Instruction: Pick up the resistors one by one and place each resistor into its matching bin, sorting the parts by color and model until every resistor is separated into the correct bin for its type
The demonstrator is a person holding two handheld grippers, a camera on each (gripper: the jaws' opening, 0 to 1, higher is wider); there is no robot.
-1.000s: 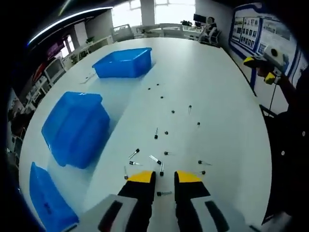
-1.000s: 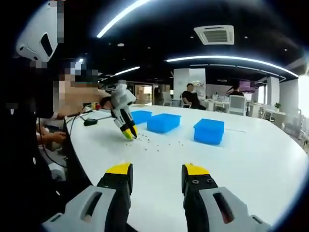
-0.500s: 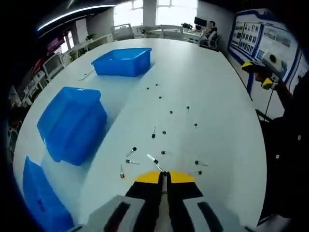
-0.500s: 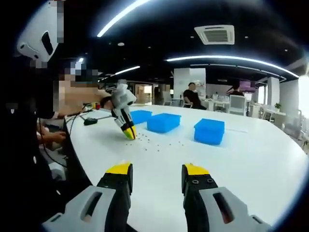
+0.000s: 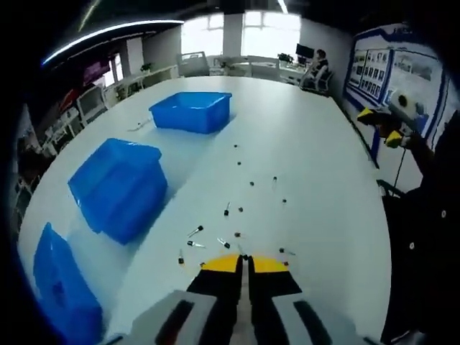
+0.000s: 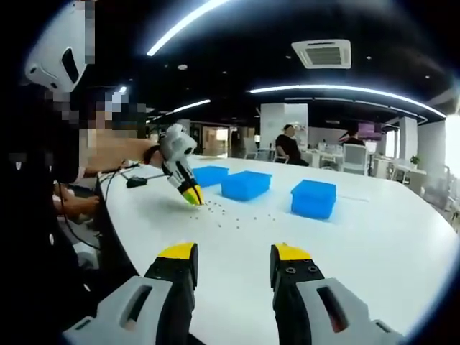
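Note:
Several small dark resistors [image 5: 239, 210] with thin leads lie scattered on the white table [image 5: 316, 165]. My left gripper [image 5: 244, 260] is shut, with a small dark resistor [image 5: 244, 256] pinched at its yellow tips, a little above the table. From the right gripper view, the left gripper [image 6: 192, 198] hangs tip-down over the scattered resistors [image 6: 231, 216]. My right gripper [image 6: 230, 262] is open with nothing between its fingers, held above the table's near part. It also appears at the right edge of the left gripper view as the right gripper [image 5: 384, 129].
Three blue bins stand along the table's left: a far open bin [image 5: 190, 111], a middle bin [image 5: 118, 188] and a near bin [image 5: 61, 287]. In the right gripper view they are the bins [image 6: 246, 185]. A person stands at the table edge; people sit far behind.
My left gripper was open over a resistor a second ago, then shut on it and has risen from the table. The right gripper has stayed open and still.

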